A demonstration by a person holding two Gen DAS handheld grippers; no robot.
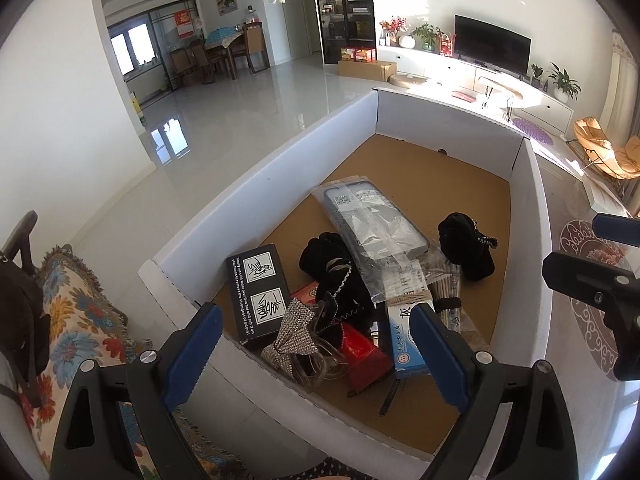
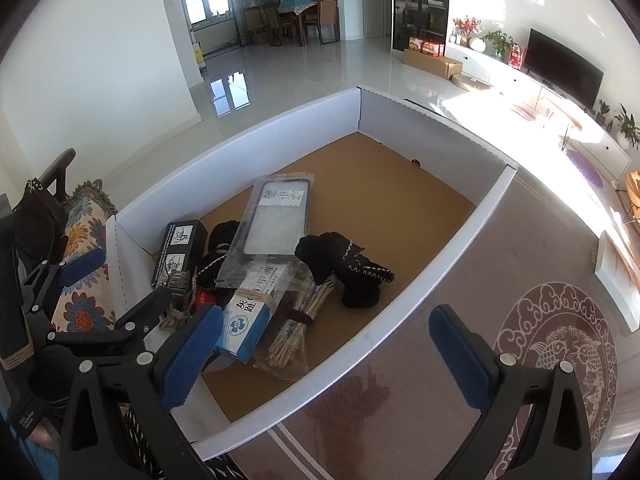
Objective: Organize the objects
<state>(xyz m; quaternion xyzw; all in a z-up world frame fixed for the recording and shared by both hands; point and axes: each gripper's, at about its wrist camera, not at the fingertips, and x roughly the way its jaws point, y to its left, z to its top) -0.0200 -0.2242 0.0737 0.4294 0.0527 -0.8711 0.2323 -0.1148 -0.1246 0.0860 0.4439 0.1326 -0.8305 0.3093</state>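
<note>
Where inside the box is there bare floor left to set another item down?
The far half of the white box, beyond the phone case, is bare brown cardboard up to the far walls. The near-left corner is crowded with piled items.

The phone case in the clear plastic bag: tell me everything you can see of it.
The phone case is a flat grey rectangle with a dark rim, sealed in a clear, shiny plastic bag with a white label and a square code at its far end. It lies tilted on top of the pile in the white box, resting on black cloth and a paper packet. No tool touches it.
</note>
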